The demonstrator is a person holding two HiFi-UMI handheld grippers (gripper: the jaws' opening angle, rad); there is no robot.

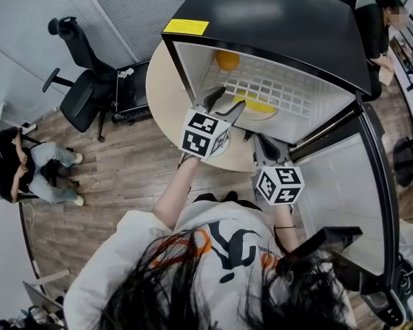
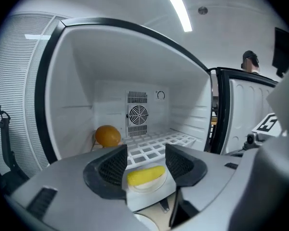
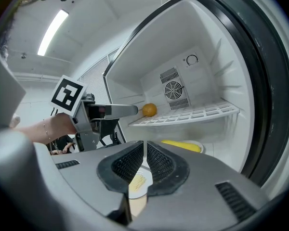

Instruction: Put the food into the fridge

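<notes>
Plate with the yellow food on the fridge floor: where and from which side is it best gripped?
Probably the near rim, coming in level through the fridge opening. The plate lies flat and low under the wire shelf, which blocks an approach from above. The yellow food fills its middle, so the thin rim is what jaws can pinch.

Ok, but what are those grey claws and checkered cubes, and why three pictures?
A person holds two grabbing tools, one in each hand; the cubes are part of them. One picture comes from a camera on the person's head, looking down. The others come from cameras riding on each tool. The left gripper has its jaws apart, holding nothing. The right gripper has its jaws almost together, empty too. The fridge stands open on a round table. An orange sits on the wire shelf, and yellow food lies on a plate underneath.
</notes>
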